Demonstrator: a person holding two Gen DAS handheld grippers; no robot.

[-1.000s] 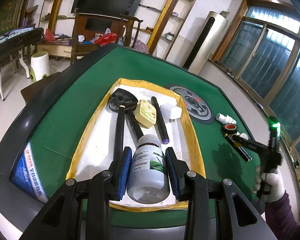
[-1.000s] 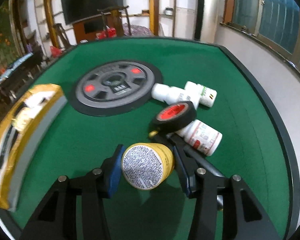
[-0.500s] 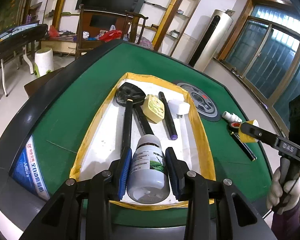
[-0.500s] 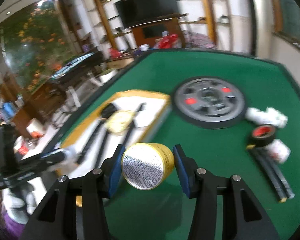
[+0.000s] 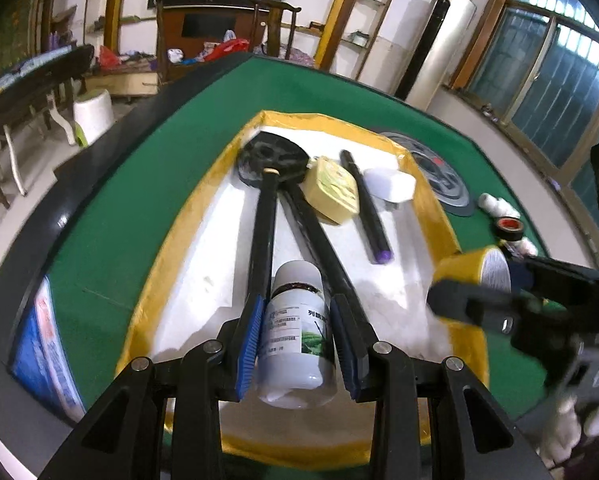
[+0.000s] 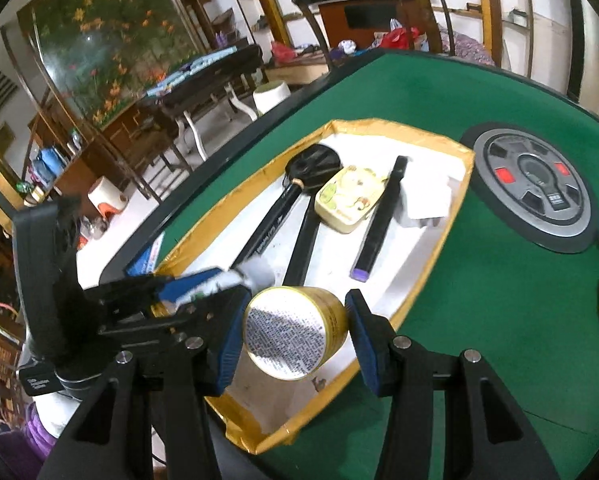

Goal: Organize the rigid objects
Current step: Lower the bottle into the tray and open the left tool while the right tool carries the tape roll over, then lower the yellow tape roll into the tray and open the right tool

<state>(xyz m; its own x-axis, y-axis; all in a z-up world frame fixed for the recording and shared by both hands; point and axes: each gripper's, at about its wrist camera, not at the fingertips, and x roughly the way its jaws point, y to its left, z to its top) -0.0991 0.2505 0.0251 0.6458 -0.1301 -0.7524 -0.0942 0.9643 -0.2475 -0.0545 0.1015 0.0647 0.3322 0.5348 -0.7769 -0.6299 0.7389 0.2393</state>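
Bare white floor at the near end of the yellow-rimmed tray (image 6: 439, 252). Far end blocked by two black paddles (image 5: 265, 216), yellow tin (image 6: 349, 200), black marker (image 6: 377, 224), apparently a white block (image 5: 391, 185).

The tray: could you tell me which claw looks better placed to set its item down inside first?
Probably left: its claw holds the white bottle over the tray floor, while the yellow can hangs at the rim.

Chinese characters on white bottle (image 5: 297, 334) label, dense unreadable print on yellow can (image 6: 287, 332) base
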